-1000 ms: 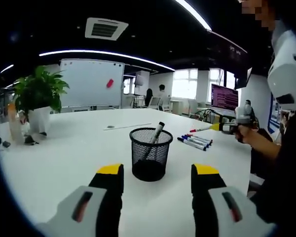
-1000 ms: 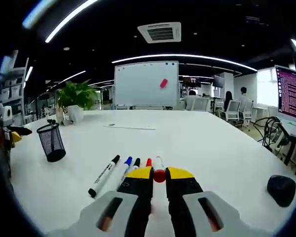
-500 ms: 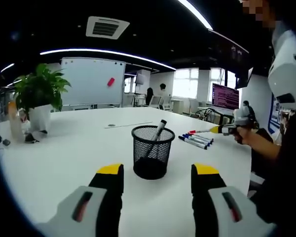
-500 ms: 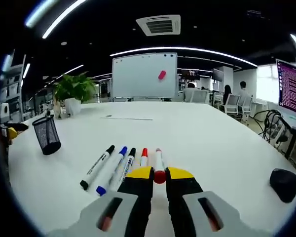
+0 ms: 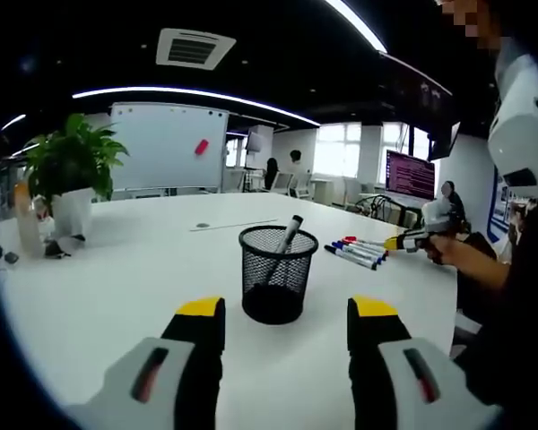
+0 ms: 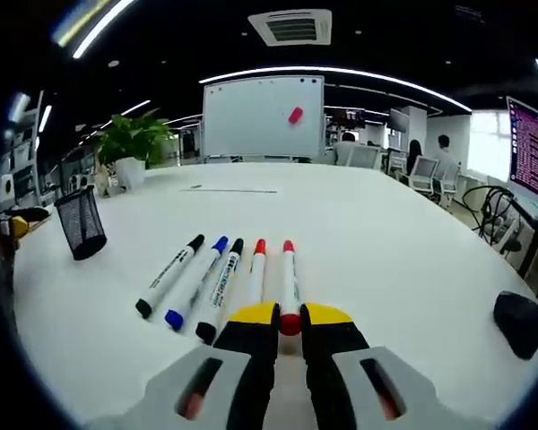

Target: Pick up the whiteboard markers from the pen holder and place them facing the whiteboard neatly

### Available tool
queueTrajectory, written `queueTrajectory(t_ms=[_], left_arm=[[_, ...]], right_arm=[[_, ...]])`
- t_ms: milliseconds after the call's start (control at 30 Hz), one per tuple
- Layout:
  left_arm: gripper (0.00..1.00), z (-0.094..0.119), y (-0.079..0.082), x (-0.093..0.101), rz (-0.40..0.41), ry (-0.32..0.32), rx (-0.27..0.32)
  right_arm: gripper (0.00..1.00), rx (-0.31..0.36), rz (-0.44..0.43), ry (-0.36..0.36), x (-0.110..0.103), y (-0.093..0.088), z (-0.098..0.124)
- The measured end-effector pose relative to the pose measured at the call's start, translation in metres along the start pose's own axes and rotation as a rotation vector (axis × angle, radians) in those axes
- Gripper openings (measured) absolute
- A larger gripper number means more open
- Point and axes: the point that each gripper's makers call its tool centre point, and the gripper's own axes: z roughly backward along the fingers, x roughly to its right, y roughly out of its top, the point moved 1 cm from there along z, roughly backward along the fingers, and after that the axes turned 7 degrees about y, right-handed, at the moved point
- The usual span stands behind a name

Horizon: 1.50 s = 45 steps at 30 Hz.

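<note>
A: Right gripper view, noted: the right hand-held gripper point(image 6: 290, 324) has been lowered toward the surface point(image 6: 412, 233) over the last second. A red-capped marker point(image 6: 289, 278) is clenched at its tail end between the nearly closed jaws, its cap aimed at the whiteboard point(image 6: 262, 104).

B: Position relative to the row?

A: It is laid just beside four markers point(image 6: 206, 278) already lined up, at the right end, roughly parallel. Whether the barrel rests fully on the surface cannot be told. Release is judged to be the step in hand.

B: Left side?

A: In the left gripper view the left hand-held gripper point(image 5: 287, 315) is held released, jaws wide apart, short of the mesh pen holder point(image 5: 277, 285). The holder has been approached slightly. One black-capped marker point(image 5: 285, 238) is seen leaning inside it.

B: Meaning for the task?

A: Five markers are accounted for in the row; one is judged left to be fetched. Slight fanning among the row's left markers may need correcting.
</note>
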Motion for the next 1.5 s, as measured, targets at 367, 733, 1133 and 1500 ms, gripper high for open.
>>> queueTrajectory(t_ms=[367,733,1133,1500], left_arm=[[0.56,0.0,0.001,0.0,-0.003,0.002,0.0],[0.56,-0.001,0.001,0.0,-0.007,0.0,-0.006],[0.55,-0.001,0.001,0.002,-0.013,-0.003,-0.008],[0.55,0.0,0.0,0.001,-0.008,0.001,-0.007]], right_arm=[[0.13,-0.019,-0.019,0.013,-0.004,-0.005,-0.003],[0.14,-0.037,-0.048,0.01,-0.006,-0.011,-0.003],[0.14,-0.032,-0.06,0.004,-0.006,-0.012,-0.001],[0.21,0.04,-0.079,0.029,-0.009,0.003,0.008]])
